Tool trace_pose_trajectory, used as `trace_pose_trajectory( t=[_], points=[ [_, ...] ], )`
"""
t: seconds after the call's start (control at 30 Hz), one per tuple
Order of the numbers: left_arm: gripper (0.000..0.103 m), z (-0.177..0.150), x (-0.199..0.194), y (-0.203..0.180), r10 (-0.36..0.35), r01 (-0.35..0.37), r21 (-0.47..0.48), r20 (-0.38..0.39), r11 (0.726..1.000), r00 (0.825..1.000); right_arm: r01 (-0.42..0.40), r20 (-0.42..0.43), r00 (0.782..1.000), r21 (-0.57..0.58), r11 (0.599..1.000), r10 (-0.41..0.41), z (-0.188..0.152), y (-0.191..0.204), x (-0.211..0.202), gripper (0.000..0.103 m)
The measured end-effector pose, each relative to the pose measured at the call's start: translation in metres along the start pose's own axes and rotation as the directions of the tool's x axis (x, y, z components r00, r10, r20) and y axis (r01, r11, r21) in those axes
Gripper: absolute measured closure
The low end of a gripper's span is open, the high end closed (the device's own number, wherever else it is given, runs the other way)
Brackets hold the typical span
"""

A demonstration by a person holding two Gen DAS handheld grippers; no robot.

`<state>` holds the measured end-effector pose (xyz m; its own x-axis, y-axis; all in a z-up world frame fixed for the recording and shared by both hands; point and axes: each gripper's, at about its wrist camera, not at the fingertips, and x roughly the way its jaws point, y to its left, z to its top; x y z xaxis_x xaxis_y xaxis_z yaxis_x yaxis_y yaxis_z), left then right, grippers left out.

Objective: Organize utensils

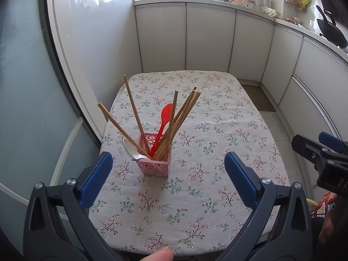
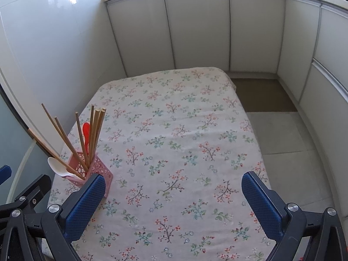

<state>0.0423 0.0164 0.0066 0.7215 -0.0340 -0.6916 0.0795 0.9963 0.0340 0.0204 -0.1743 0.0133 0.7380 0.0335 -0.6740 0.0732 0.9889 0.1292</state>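
We hold our left gripper [image 1: 167, 178] above the near part of the surface [image 1: 217, 130], its blue pads spread wide with nothing between them. Just ahead of it, slightly toward its left finger, stands the pink holder [image 1: 155, 165], upright on the floral cloth. Wooden chopsticks [image 1: 182, 117] fan out of the holder at different angles, some leaning left, a bunch leaning right. A red spoon [image 1: 164, 119] stands among them with its bowl up, and a white spoon [image 1: 130, 148] leans out over the holder's left rim.

Our right gripper [image 2: 171, 204] hangs over the near right part of the surface, also spread wide and holding nothing. From there the holder sits just beyond its left finger, which partly covers the holder's lower corner. In the left wrist view, the right gripper's dark body shows at the far right edge, well apart from the holder. A fingertip [image 1: 158, 254] shows at the bottom edge, below the left gripper.
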Motion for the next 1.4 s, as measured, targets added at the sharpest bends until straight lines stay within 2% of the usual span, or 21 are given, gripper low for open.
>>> trace_pose_trajectory(
  t=[1.4],
  points=[
    [0.001,0.0006,0.0013,0.0013,0.01,-0.01,-0.01,-0.013,1.0,1.0,-0.004,-0.014,1.0,-0.001,1.0,0.004,-0.0006,-0.0012,0.0015,0.0]
  ],
)
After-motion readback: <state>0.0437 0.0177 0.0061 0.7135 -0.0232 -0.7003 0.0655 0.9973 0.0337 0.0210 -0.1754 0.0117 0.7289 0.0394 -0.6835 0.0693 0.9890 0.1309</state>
